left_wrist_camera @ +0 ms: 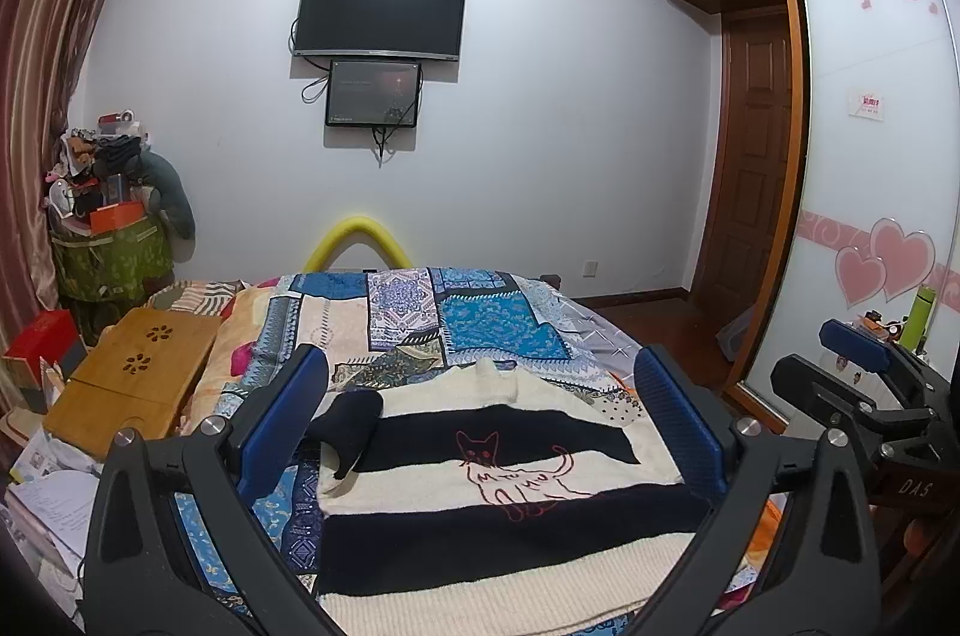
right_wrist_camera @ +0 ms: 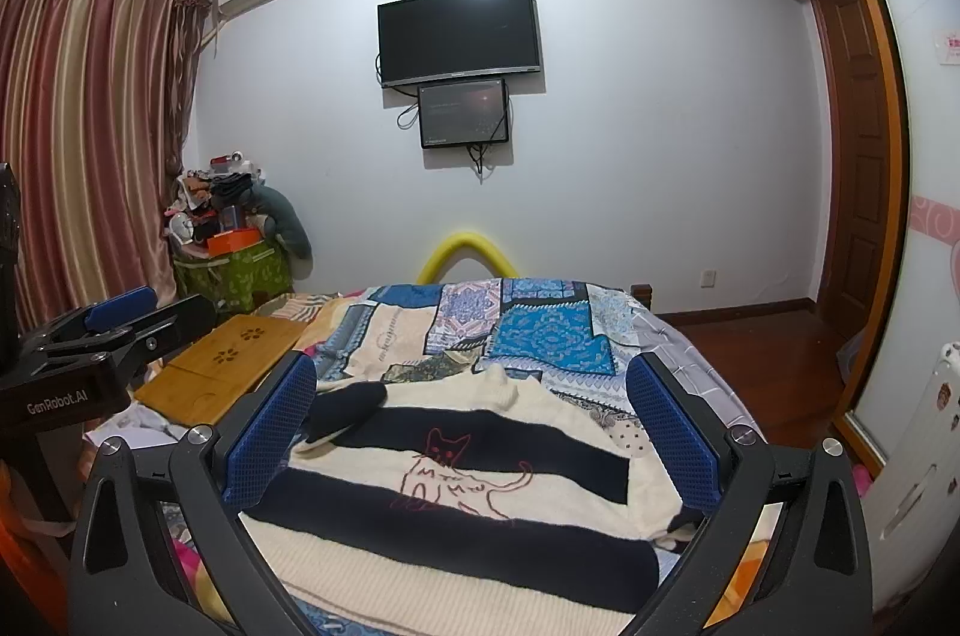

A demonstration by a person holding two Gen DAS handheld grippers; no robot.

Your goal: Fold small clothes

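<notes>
Left wrist view: striped cream-and-navy sweater (left_wrist_camera: 480, 468) with cat outline, both tongs spread, empty.

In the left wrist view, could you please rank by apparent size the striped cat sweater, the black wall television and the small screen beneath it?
1. Striped cat sweater, though nearness inflates it.
2. Black wall television.
3. Small screen.

A home bedroom: a quilted bed (left_wrist_camera: 480, 312), wall television (left_wrist_camera: 381, 12), striped curtains (right_wrist_camera: 90, 126) and wardrobe (left_wrist_camera: 870, 126).

Ribbed knit sweater (left_wrist_camera: 492, 504), matt
</notes>
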